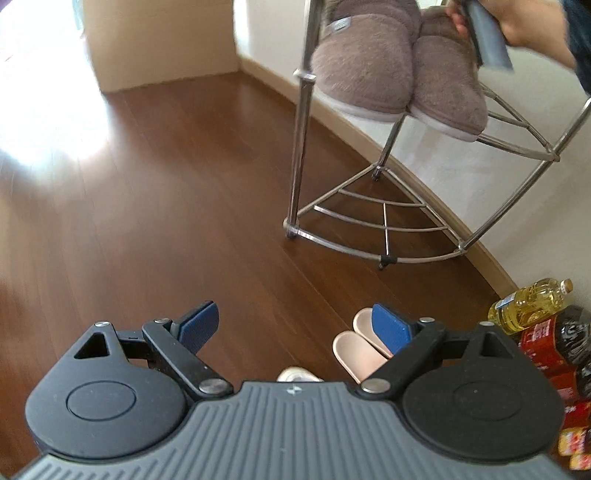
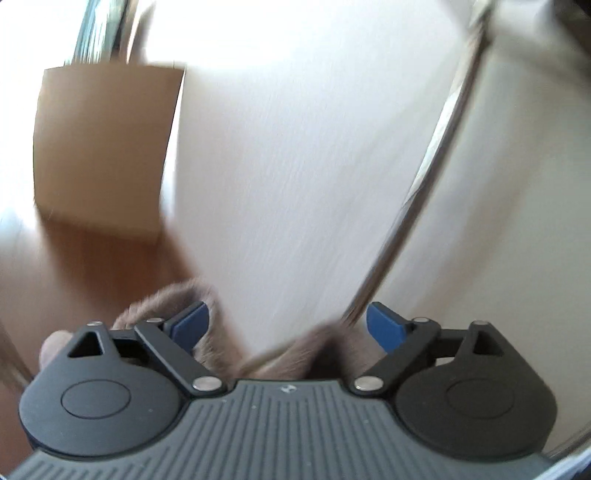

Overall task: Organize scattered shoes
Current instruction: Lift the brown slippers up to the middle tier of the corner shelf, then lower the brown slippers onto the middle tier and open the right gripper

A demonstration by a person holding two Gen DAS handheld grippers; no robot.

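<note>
Brown slippers (image 1: pixel 399 62) on rack (image 1: pixel 517 147), toes outward | right gripper (image 2: pixel 288 325) wide, empty | left gripper (image 1: pixel 295 325) wide, empty

The floor (image 1: pixel 166 184) is glossy brown wood. The rack (image 1: pixel 299 147), right of centre, is shiny metal tube. The slippers (image 1: pixel 369 70) on it are fuzzy taupe cloth. The sandals (image 1: pixel 360 352), lower right, look smooth and matt. The pads (image 1: pixel 389 326) are ribbed blue.

Left gripper (image 1: pixel 295 325), black-armed with blue ribbed pads: jaws spread wide, nothing between them, pitched steeply downward. Right gripper (image 2: pixel 288 325), same build: jaws spread wide, pads clear of contact. The person's bare right hand (image 1: pixel 517 22) grips its grey handle.
</note>
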